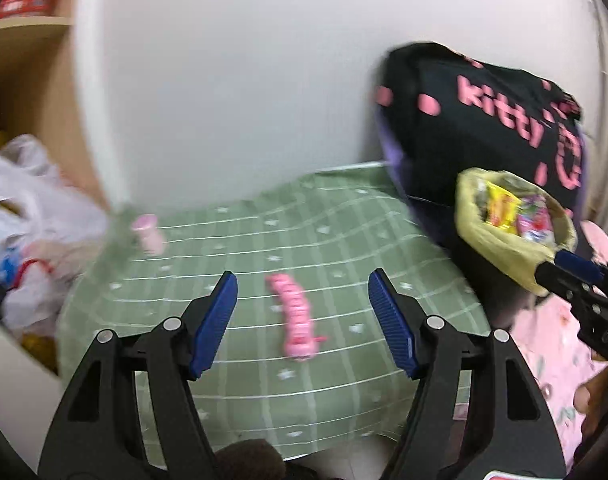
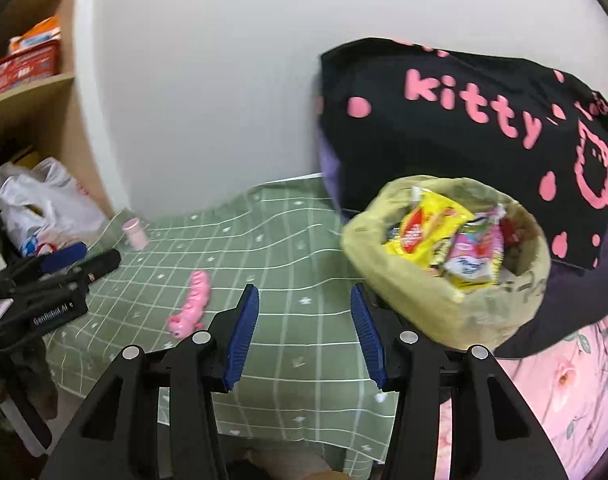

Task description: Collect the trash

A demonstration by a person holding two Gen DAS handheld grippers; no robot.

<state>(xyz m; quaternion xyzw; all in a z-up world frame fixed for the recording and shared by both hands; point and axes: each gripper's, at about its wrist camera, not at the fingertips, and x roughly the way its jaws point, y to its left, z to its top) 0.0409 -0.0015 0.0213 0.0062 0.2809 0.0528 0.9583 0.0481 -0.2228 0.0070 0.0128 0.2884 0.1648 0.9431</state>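
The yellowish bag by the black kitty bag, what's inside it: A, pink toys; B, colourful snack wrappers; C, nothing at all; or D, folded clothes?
B: the yellowish bag stands open at the top, and crumpled colourful snack wrappers, yellow, pink and red, show inside it in both wrist views.

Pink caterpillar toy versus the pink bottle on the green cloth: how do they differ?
The pink caterpillar toy lies flat, long and segmented, near the middle of the green checked cloth. The pink bottle stands upright, short and smooth, at the cloth's far left edge by the white plastic bag. The toy is brighter pink, the bottle paler. Both are small, pink, and untouched by either gripper.
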